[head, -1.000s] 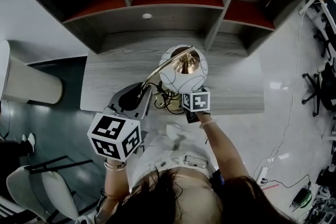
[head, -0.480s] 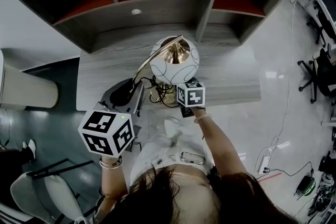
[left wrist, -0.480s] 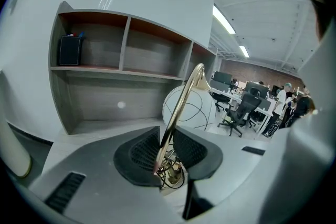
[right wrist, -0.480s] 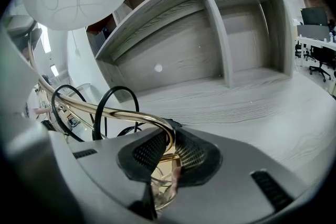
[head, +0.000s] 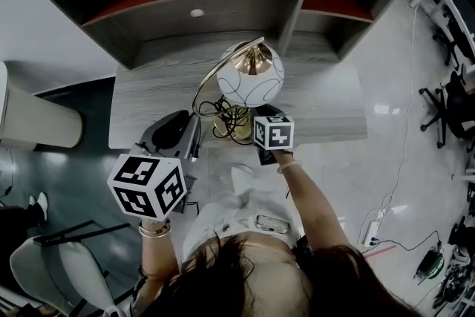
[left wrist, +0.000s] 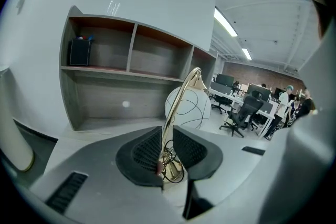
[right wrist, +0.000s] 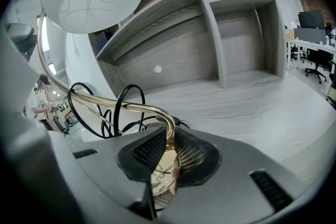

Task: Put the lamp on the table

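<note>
Since a lamp with a long arched neck and a big globe on the end is top-heavy, carrying it two-handed makes sense to me. That's my read of the setup, anyway. Biggest thing in shot is the grey shelf unit [head: 237, 11] against the wall, with the wood-grain desk [head: 148, 96] running under it. The lamp [head: 245, 89] is over the near half of the desk, roughly mid-width, and its round brass base [head: 234, 131] is down by the desk's near edge. I can't tell whether the base is actually touching the wood or sitting just above it, since no view shows the underside. The white globe shade [left wrist: 191, 107] is the highest part, closest to the head camera. The left tool [left wrist: 168, 150] is clamped narrow on the thin brass stem [left wrist: 179, 97] partway up the arc, with the shade beyond and above its jaws. I'd guess that grip is there to stop the shade swinging. The right tool [right wrist: 167, 157] is pinched on the same stem right where it curls down into the base, so it takes the weight low. The base sits just under its jaws and the shade is overhead. A black cord [right wrist: 116, 108] is looped in a loose tangle around the base, right beside the right tool — probably bundled so it doesn't drag. Worth watching that it doesn't get trapped under the base.
</note>
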